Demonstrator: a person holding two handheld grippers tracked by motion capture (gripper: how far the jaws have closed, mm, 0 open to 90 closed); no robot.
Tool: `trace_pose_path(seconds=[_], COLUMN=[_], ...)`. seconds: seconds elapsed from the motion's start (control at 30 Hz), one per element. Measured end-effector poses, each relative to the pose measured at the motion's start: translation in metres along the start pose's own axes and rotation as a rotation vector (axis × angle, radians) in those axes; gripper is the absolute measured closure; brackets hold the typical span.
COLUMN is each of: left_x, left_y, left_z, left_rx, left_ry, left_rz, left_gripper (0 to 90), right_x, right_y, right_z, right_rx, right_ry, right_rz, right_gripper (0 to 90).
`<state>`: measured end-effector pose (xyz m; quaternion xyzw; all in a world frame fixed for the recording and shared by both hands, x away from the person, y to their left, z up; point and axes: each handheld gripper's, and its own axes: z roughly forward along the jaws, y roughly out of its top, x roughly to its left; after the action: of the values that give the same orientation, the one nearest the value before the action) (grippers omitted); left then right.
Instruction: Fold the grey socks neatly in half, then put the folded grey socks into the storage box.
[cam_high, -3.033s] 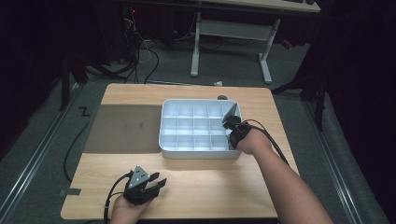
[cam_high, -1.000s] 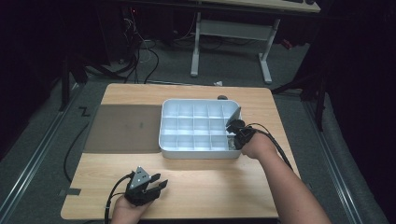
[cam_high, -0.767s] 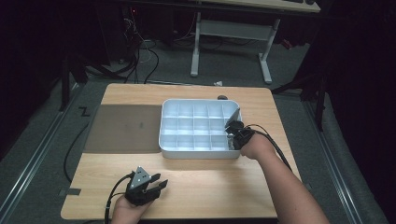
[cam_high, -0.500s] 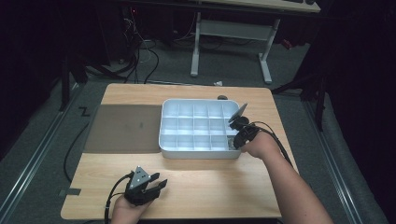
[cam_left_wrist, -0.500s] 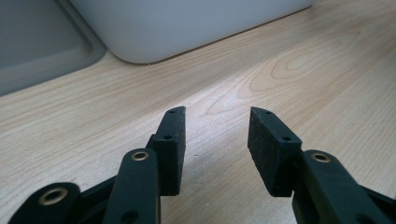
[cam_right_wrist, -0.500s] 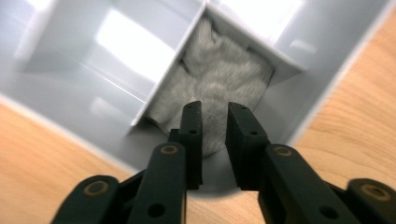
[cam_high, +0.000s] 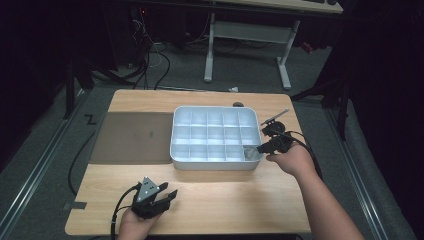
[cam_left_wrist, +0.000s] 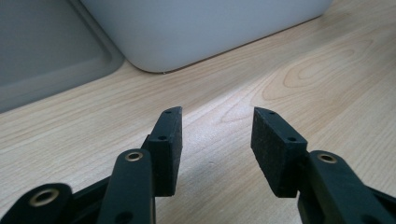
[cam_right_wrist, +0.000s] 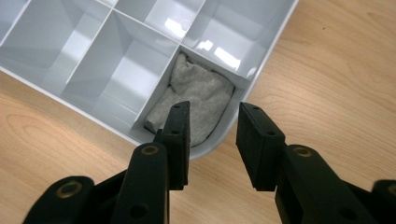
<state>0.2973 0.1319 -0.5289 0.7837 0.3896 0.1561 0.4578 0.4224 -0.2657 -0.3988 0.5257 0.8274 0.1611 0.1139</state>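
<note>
Risking snagging grey cloth (cam_right_wrist: 198, 100) in corner compartment of tray (cam_high: 216, 161) w/ right gripper (cam_right_wrist: 212, 121) hovering just above, jaws just been opening, empty; left gripper (cam_left_wrist: 217, 135) idling half-open on surface (cam_high: 225, 200).

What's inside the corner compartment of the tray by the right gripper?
A crumpled grey cloth lies in that corner compartment of the white tray, covering most of its floor. Whatever may sit beneath the cloth is hidden. The neighbouring compartments look bare. The right gripper hangs open above the rim, holding nothing.
</note>
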Motion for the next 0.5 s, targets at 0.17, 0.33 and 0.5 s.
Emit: trace_pose_path(seconds=[0.17,0.33,0.5], left_x=[0.001,0.000,0.001], left_y=[0.000,0.002,0.001], left_z=[0.000,0.001,0.003], left_rx=[-0.007,-0.013,-0.009], left_ry=[0.012,0.013,0.016], left_rz=[0.001,0.003,0.003], left_gripper=[52.4,50.2,48.9], right_x=[-0.004,-0.006,-0.006], right_y=[-0.009,-0.021,-0.033], right_z=[0.000,-0.003,-0.006], right_rx=[-0.027,-0.082,-0.128], right_ry=[0.011,0.019,-0.015], right_rz=[0.013,0.015,-0.007], right_gripper=[62.7,57.4,54.8])
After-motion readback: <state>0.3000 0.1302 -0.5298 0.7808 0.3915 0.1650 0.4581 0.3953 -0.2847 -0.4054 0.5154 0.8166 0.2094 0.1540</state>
